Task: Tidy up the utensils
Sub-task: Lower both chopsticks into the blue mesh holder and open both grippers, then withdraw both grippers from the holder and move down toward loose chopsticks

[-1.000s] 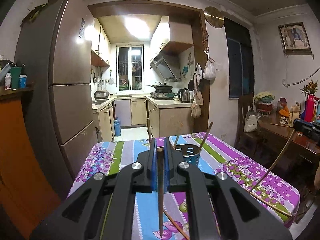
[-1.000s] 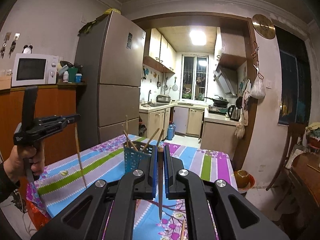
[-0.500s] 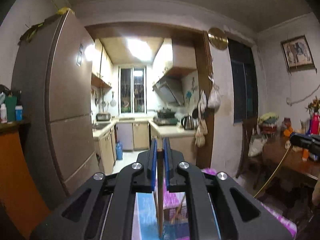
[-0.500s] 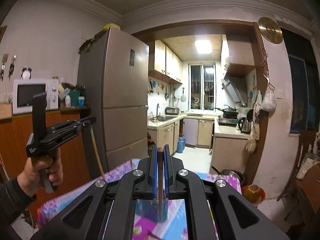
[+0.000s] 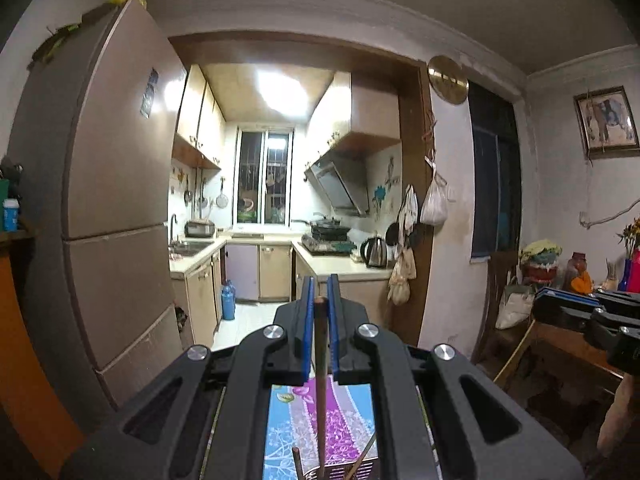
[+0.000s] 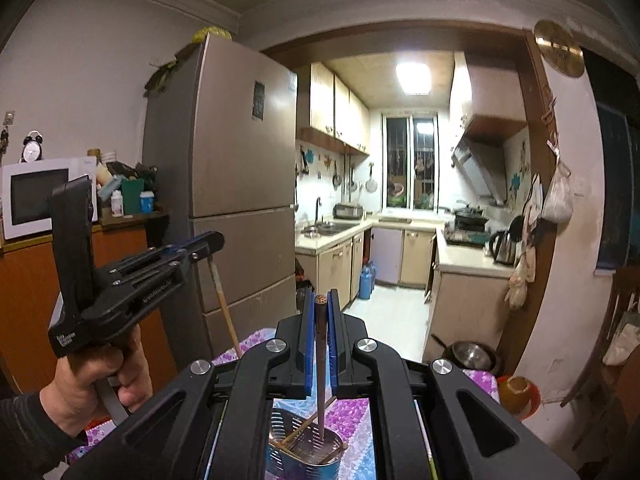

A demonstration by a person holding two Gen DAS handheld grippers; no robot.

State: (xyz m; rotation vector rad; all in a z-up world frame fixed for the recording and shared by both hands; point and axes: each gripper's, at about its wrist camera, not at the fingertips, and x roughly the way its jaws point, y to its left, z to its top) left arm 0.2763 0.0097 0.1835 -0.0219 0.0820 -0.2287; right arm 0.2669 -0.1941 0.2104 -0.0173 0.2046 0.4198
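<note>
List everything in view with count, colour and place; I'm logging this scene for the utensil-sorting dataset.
dark wooden chopstick: one per gripper, brown, hanging down from shut pads
perforated blue metal utensil holder: one, on table below right gripper, chopsticks inside
floral purple-blue tablecloth: one, covering table
tall grey-brown refrigerator: one, left of kitchen doorway
white microwave: one, on orange cabinet
left hand-held gripper: black, shut
right hand-held gripper: black, shut

We face a tall brown fridge (image 6: 240, 184) beside a wood-framed doorway into a lit kitchen with pale cabinets (image 5: 276, 268), a barred window (image 5: 264, 178), and a white-tiled floor (image 6: 396, 316).
</note>
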